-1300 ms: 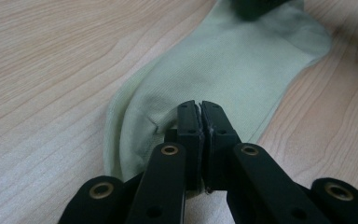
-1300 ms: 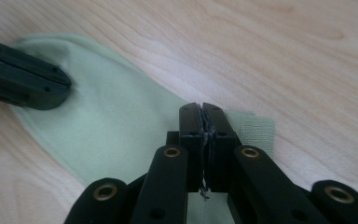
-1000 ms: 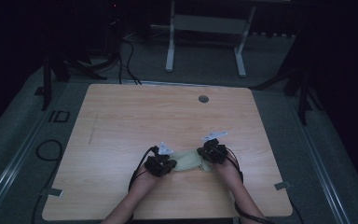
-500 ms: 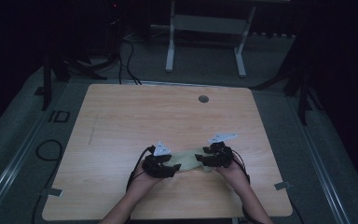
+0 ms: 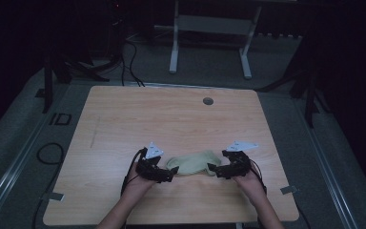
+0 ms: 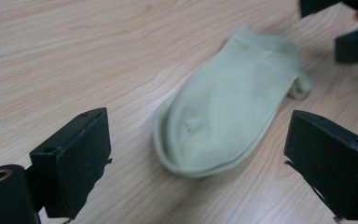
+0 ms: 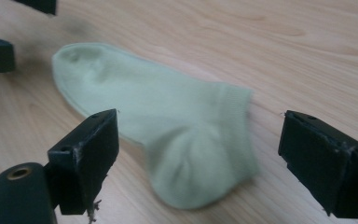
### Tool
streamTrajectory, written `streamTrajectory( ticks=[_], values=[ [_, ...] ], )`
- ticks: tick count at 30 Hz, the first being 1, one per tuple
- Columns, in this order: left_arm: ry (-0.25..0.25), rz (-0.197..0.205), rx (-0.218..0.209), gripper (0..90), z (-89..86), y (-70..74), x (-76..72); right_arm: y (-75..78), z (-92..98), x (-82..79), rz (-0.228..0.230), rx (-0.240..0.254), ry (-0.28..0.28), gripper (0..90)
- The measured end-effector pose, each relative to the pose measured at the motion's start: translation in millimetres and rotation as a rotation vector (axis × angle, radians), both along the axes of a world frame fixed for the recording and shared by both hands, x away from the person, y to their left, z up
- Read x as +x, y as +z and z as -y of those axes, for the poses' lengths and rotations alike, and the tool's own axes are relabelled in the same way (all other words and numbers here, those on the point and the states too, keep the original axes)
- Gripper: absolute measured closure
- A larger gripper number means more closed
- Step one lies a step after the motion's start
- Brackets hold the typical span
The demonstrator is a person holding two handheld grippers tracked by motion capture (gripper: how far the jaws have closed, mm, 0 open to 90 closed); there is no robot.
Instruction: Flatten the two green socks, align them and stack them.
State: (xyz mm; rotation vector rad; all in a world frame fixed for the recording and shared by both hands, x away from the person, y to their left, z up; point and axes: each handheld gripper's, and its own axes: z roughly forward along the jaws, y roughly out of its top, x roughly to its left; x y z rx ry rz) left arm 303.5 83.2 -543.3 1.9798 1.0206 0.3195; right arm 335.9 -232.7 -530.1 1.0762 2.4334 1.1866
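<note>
Fingers of both grippers stand spread wide, with nothing pinched between them. In the left gripper view the left gripper (image 6: 200, 163) shows one black finger (image 6: 72, 158) at the lower left of the frame and the other at the lower right, and the pale green sock (image 6: 228, 105) lies flat on the bench (image 6: 74, 56) in the open gap ahead of them, its rounded end nearest the camera. The fingers of the other gripper appear at the upper right of that frame, near the far end of the sock.

In the right gripper view the right gripper (image 7: 205, 163) is likewise parted, one finger (image 7: 86, 156) at the lower left and one at the lower right, and the sock (image 7: 168, 126) runs from the centre bottom up toward the upper left, where the other gripper's dark fingers show at the frame's edge.

In the high view the sock (image 5: 194, 162) lies in the lower centre of the frame on the light wooden bench (image 5: 171, 114), between the left gripper (image 5: 169, 172) and the right gripper (image 5: 214, 169), each close to one end of it. A hand (image 5: 136, 183) holds the left gripper from below and another hand (image 5: 250, 181) holds the right. A small round dark grommet (image 5: 208, 101) sits near the bench's far edge. No writing or label can be read on the sock or the grippers.
</note>
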Motion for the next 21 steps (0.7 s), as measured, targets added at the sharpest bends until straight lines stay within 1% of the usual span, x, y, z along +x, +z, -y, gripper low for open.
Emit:
streamTrajectory(
  ticks=[1,4,5,7,8,10,12,15,20,21],
  values=[
    [0.003,-0.005,0.001,7.2,-1.6,-0.5,-0.5,-0.1,2.4,-0.3,0.006,0.004,-0.006,12.3],
    [0.014,0.0,0.005,7.2,-7.6,-1.1,-4.4,-0.5,12.0,-1.9,0.017,0.011,-0.039,12.9],
    [0.02,0.01,0.003,7.2,-9.5,-1.3,-6.4,-1.0,15.0,-2.7,0.022,0.011,-0.045,13.0],
    [0.022,0.013,0.007,7.3,-13.6,-1.1,-10.1,-2.1,20.5,-4.9,0.028,0.002,-0.056,13.0],
    [0.025,0.019,0.002,7.2,-16.2,-1.1,-12.5,-2.8,23.0,-6.0,0.03,0.001,-0.056,13.0],
    [0.024,0.018,0.014,7.2,-21.0,-1.3,-16.2,-5.4,30.4,-9.5,0.03,-0.006,-0.059,13.0],
    [0.029,0.014,0.026,7.2,-25.0,-2.6,-18.9,-6.7,34.4,-11.4,0.028,-0.003,-0.061,13.0],
    [0.033,-0.005,0.026,7.3,-32.0,-5.2,-22.4,-9.5,43.6,-15.1,0.027,-0.002,-0.074,13.1],
    [0.059,0.001,0.023,7.3,-46.0,-7.7,-28.3,-12.6,56.1,-21.9,0.019,-0.017,-0.092,13.1],
    [0.063,0.0,0.03,7.2,-47.9,-7.9,-28.9,-13.2,59.6,-23.6,0.017,-0.021,-0.096,13.1]
  ],
)
